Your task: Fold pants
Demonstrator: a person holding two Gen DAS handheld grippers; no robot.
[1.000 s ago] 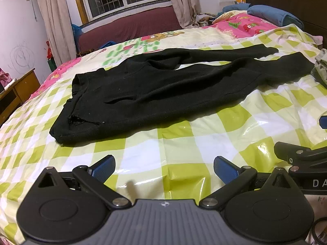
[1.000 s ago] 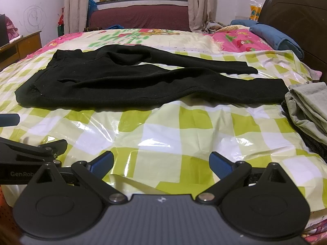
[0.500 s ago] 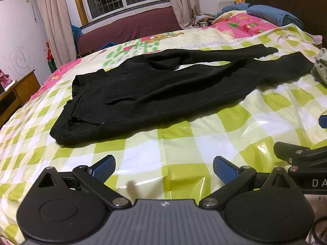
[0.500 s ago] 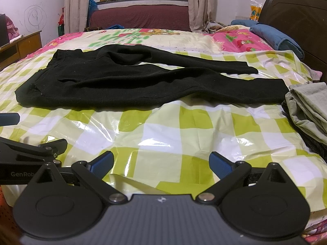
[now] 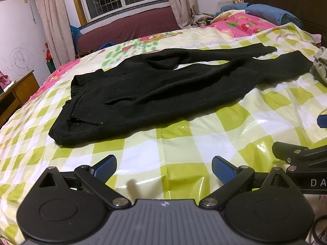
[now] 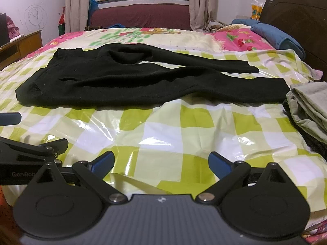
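Black pants lie spread flat across the bed, waistband at the left and both legs running to the right. In the right wrist view the same pants sit well ahead of the fingers. My left gripper hovers open over the checkered sheet near the bed's front edge, short of the pants and holding nothing. My right gripper is open and empty too, just to the right of the left one. Part of the right gripper shows at the left wrist view's right edge.
The bed wears a glossy green-and-white checkered sheet. Folded grey-green clothes are stacked at the right edge. Blue bedding and a dark headboard stand at the far right. A wooden desk is on the left.
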